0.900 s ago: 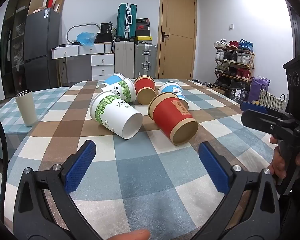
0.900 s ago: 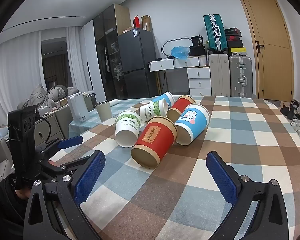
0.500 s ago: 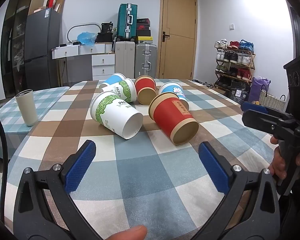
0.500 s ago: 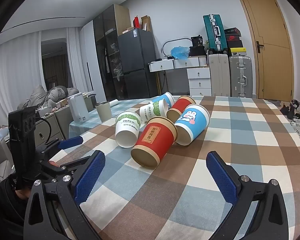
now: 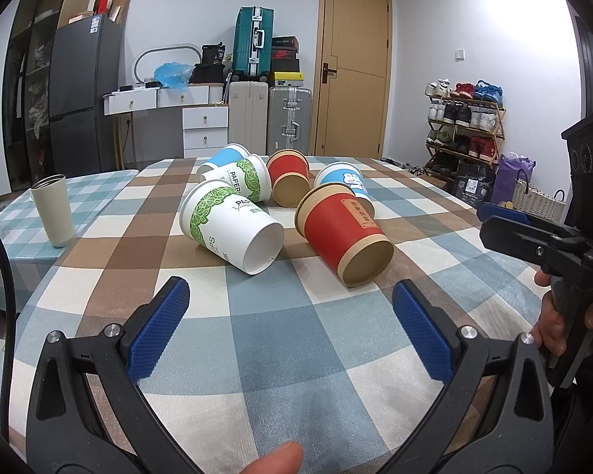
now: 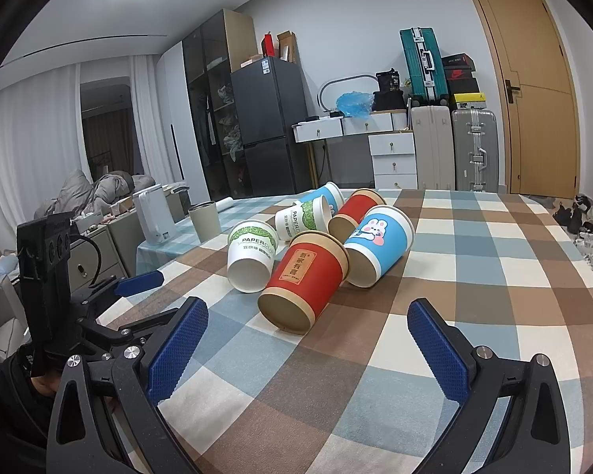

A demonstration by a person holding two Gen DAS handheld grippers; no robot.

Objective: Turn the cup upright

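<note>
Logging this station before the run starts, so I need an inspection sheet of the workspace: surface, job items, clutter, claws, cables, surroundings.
Surface: checked tablecloth over the table, flat.
Job's things: six paper cups, all on their sides in one cluster; nearest are the red cup and the green-leaf cup, bases toward the cameras; behind them the blue rabbit cup.
Clutter: a grey tumbler upright on the neighbouring table.
Grippers: left claw and right claw both open, empty, short of the cups.
Cables: a black cable at the left wrist view's left edge.
Surroundings: suitcases, fridge, door, shoe rack.
</note>
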